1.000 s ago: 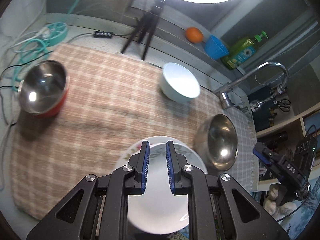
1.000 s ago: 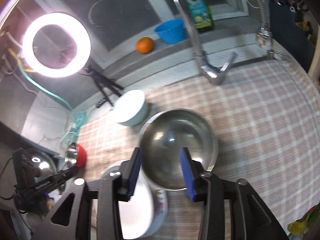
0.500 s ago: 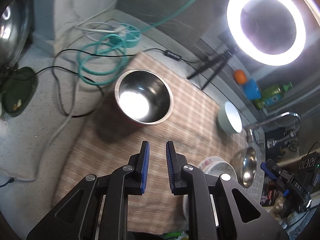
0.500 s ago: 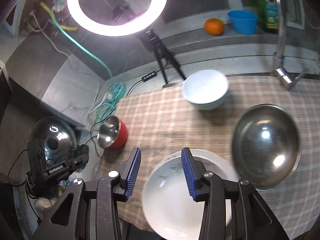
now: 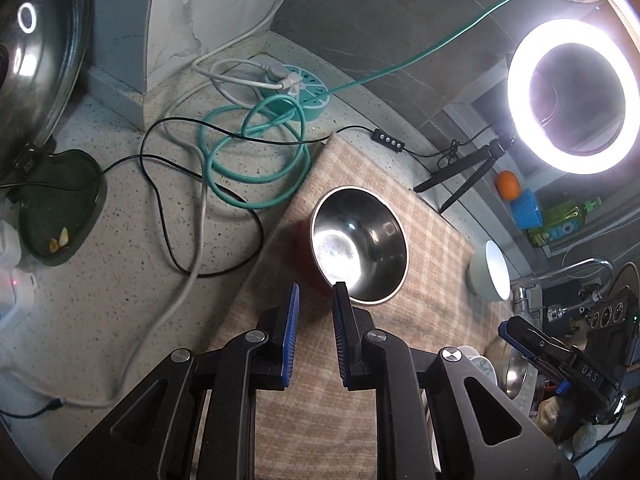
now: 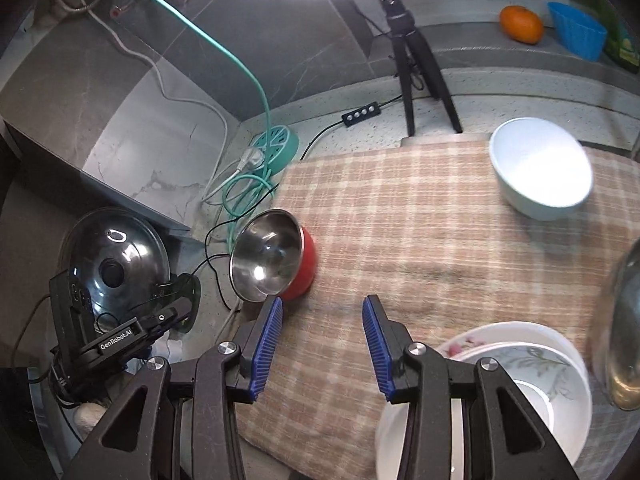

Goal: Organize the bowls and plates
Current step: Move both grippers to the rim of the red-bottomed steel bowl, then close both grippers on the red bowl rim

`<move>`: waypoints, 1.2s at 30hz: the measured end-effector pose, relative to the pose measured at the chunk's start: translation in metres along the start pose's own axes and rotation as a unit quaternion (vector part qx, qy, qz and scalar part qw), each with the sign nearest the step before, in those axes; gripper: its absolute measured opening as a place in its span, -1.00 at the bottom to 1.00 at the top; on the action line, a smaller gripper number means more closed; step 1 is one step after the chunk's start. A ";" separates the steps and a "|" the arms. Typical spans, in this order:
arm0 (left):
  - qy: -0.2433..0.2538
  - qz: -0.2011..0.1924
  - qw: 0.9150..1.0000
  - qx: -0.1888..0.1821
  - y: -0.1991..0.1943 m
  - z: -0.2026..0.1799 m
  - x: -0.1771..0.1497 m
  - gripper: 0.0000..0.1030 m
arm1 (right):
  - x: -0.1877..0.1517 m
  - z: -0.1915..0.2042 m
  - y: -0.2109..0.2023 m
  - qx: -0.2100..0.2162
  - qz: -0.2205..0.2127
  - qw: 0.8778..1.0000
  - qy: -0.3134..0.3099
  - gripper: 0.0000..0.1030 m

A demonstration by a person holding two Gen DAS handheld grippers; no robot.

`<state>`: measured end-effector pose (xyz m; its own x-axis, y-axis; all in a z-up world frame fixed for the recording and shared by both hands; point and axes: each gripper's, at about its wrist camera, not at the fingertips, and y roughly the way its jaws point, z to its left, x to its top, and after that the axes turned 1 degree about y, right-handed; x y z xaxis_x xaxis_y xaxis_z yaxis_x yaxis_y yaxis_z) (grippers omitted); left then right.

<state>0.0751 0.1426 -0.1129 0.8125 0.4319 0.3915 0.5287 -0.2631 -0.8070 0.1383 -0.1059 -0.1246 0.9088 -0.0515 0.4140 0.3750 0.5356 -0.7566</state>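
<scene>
A red bowl with a steel inside [image 5: 358, 250] [image 6: 276, 258] sits at the left edge of the checked cloth [image 6: 420, 240]. My left gripper [image 5: 316, 294] is open and empty, just short of the bowl's near rim. My right gripper [image 6: 322, 308] is open and empty above the cloth, right of the red bowl. A pale bowl [image 6: 540, 172] [image 5: 490, 272] stands at the cloth's far right. White plates [image 6: 520, 392] are stacked at the near right. A steel bowl [image 6: 624, 320] [image 5: 516, 368] sits beside them.
Green and black cables [image 5: 248, 148] and a round power strip [image 5: 304, 90] lie on the counter left of the cloth. A ring light on a tripod [image 5: 572, 96] stands behind. A pot lid [image 6: 112, 268], an orange [image 6: 522, 24], a blue cup [image 6: 578, 34] and a tap [image 5: 560, 276] are around.
Both grippers have swung left, away from the plates and steel bowl. The left gripper has come close to the red bowl. The right jaws have opened wider.
</scene>
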 end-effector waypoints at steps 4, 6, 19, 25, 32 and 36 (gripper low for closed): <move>-0.005 0.003 1.000 0.000 0.011 0.003 0.010 -0.71 | 0.009 0.010 0.024 0.007 0.017 1.000 0.007 -0.25; -0.005 0.008 1.000 0.001 0.018 0.004 0.015 -0.71 | 0.015 0.012 0.036 0.009 0.026 1.000 0.015 -0.25; 0.015 0.054 0.998 -0.002 0.066 0.001 0.038 -0.71 | 0.043 0.022 0.103 -0.019 0.056 0.998 0.027 -0.26; 0.022 0.053 0.998 0.008 0.075 -0.002 0.041 -0.71 | 0.049 0.024 0.118 -0.034 0.064 0.997 0.021 -0.41; 0.021 0.053 0.998 0.014 0.080 0.002 0.043 -0.71 | 0.049 0.022 0.130 -0.044 0.072 0.996 0.020 -0.60; 0.023 0.052 0.998 0.019 0.082 0.003 0.043 -0.71 | 0.048 0.020 0.132 -0.047 0.075 0.996 0.017 -0.73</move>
<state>0.1530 0.1421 -0.1635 0.8739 0.3631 0.3233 0.4314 -0.2722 -0.8602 0.2280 -0.0205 -0.1944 0.9612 -0.0059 0.2759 0.2478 0.4583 -0.8535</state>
